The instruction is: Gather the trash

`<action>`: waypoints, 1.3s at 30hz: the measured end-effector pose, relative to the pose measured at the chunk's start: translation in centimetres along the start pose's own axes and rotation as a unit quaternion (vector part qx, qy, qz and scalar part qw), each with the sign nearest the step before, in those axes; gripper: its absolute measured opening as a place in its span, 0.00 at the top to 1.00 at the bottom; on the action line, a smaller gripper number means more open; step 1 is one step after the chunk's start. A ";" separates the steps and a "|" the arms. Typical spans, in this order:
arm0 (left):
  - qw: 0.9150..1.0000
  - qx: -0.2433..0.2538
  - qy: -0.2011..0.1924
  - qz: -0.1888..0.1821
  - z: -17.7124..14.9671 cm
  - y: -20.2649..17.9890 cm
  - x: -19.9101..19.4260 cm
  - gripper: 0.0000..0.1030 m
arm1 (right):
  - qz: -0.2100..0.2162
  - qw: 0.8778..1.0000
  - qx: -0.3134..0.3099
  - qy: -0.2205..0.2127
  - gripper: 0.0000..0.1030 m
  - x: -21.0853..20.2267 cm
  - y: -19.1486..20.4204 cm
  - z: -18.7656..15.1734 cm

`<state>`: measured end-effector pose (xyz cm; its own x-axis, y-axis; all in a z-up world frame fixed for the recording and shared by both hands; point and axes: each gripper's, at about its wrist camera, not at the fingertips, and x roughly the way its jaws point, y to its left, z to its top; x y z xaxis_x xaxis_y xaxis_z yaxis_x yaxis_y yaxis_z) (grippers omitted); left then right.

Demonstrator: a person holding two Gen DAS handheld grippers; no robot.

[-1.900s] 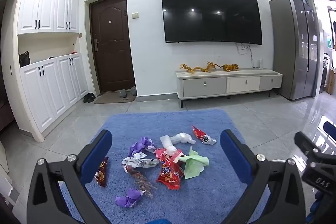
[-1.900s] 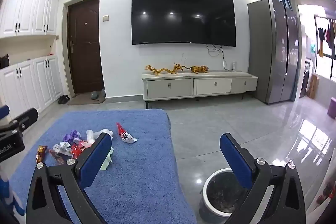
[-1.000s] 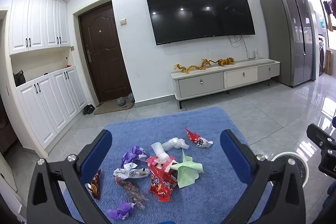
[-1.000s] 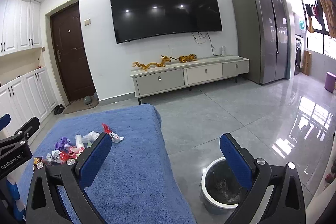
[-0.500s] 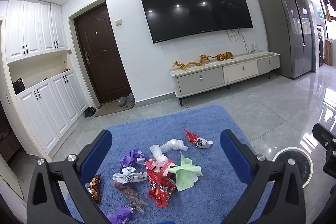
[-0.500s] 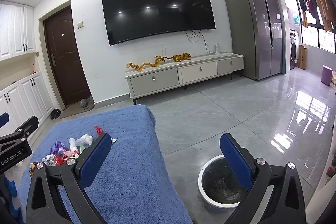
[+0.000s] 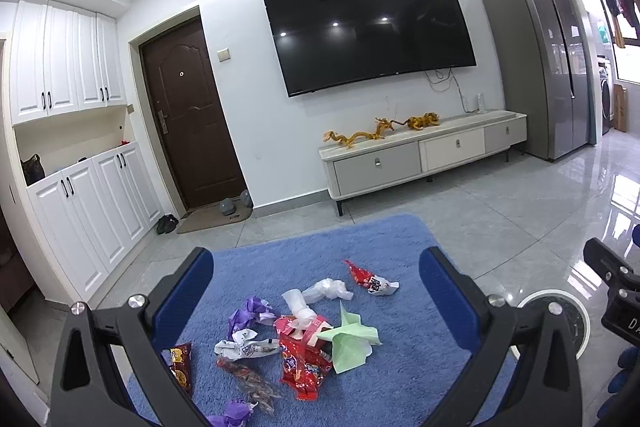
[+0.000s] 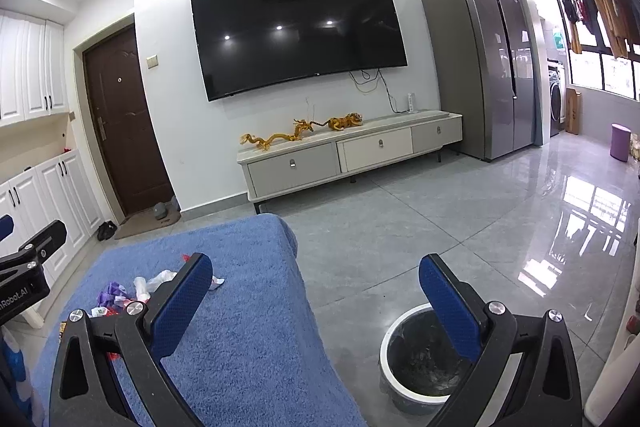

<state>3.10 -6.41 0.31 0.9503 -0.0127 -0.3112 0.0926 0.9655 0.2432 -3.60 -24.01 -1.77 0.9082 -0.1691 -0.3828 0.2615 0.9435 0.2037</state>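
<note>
Left gripper [image 7: 316, 301]: our jaws stand wide and empty, held above the litter on the blue-covered bench [image 7: 400, 379].
Right gripper [image 8: 316, 297]: our jaws are wide and empty too, out past the bench's right edge, with the bin [image 8: 390, 379] on the floor below them.
Trash: a loose heap lies between the left fingers; nearest us a purple scrap [image 7: 234, 411] and a clear brown wrapper [image 7: 250, 381], then the red snack packet [image 7: 306, 363] with the green paper [image 7: 352, 339] leaning on it, a white printed wrapper [image 7: 246, 341], a purple wad [image 7: 248, 309], crumpled white plastic [image 7: 326, 289], and farthest a red-and-white wrapper [image 7: 370, 281] lying apart.
Risk, grabbing: we judge the pieces overlap so much that closing on one may drag a neighbour, which could fall on the way to the bin.
Risk, thin film: flat wrappers on plush pile may slip out of our pads, or we may pinch the cover instead.
Risk, carry: the bin sits off the bench and lower down; light paper let go from high up could drift onto the glossy tiles.
Hidden: a small dark-red packet [image 7: 180, 367] is partly behind the left finger; the purple scrap is cut by the frame edge.
Hard to make out: the bin's contents read only as dark; its near rim is behind our right finger.
Far: the TV wall and cabinet play no part.
</note>
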 end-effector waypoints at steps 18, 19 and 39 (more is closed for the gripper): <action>0.999 -0.008 -0.029 0.016 -0.5 0.2 -0.1 0.00 | 0.015 1.000 -0.011 -0.023 0.00 -0.1 1.0 -0.1; 1.000 -0.009 -0.026 0.014 -0.6 0.2 0.1 0.00 | 0.019 1.000 -0.013 -0.018 0.00 0.0 1.1 -0.2; 0.994 -0.003 0.064 -0.089 -3.0 -1.5 4.4 0.00 | 0.010 1.000 -0.013 0.002 0.00 1.4 -0.2 -1.3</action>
<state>6.19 -7.14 -4.22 0.8730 -0.1505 -0.4640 0.2534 0.9527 0.1677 -2.80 -24.12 -3.49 0.9123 -0.1483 -0.3818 0.2341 0.9537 0.1889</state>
